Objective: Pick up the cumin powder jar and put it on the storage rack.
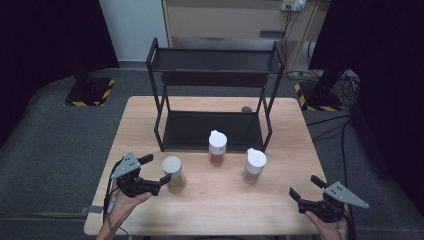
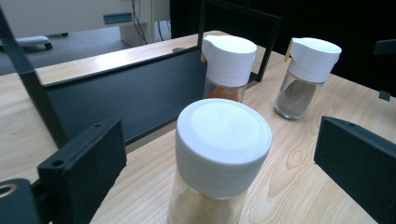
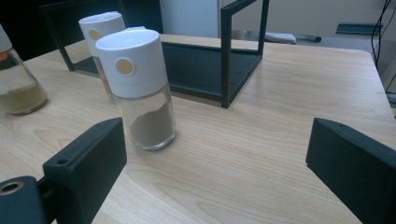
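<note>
Nearest, the left tool (image 1: 154,168) is wide open around the pale jar (image 1: 173,173) without touching it, on the counter (image 1: 220,200) before the black rack (image 1: 212,129), while the right tool (image 1: 306,186) waits open, holding nothing.

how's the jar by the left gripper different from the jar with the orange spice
The jar by the left gripper has a flat round white cap; the orange spice jar has a taller cap with a pouring lip. The first holds pale beige powder, the second orange-red powder. The first stands between the open jaws of the left gripper, near the table's front; the second stands free, just in front of the black rack. Both are upright clear jars with white caps.
</note>
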